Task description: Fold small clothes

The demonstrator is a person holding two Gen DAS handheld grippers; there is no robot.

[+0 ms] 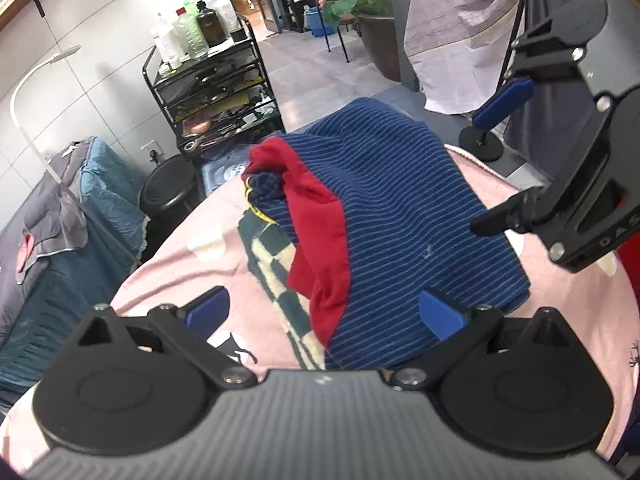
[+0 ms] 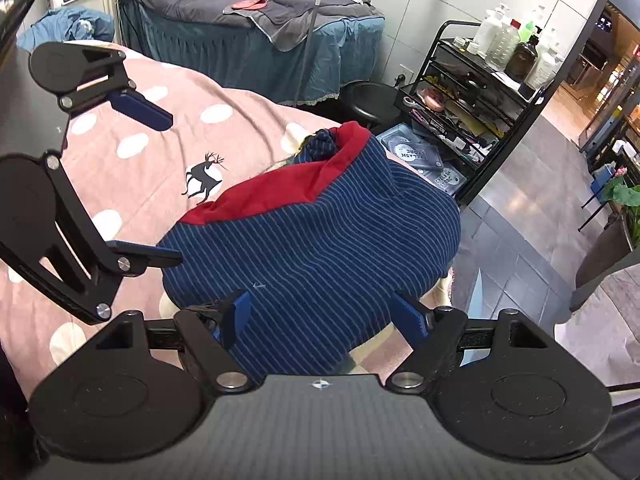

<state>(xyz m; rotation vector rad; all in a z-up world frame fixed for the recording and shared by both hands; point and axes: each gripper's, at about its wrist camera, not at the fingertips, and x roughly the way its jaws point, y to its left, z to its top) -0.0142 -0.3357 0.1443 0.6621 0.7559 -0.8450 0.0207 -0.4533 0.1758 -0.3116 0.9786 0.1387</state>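
A navy striped garment [image 1: 400, 208] with a red lining [image 1: 320, 232] lies bunched on the pink dotted bedspread [image 1: 200, 248]. It also shows in the right wrist view [image 2: 312, 248], red part [image 2: 288, 188] at its far edge. My left gripper [image 1: 324, 312] is open, its blue pads on either side of the garment's near edge, holding nothing. My right gripper [image 2: 328, 316] is open over the garment's near edge. Each gripper shows in the other's view: the right one [image 1: 496, 164] at the right, the left one [image 2: 160, 184] at the left, both open.
A checkered cloth [image 1: 280, 276] lies under the garment. A black cart [image 2: 472, 92] with bottles and a black stool [image 2: 372, 104] stand beyond the bed's end. A second bed with teal skirt [image 2: 248, 40] stands behind. Tiled floor [image 2: 520, 216] lies to the right.
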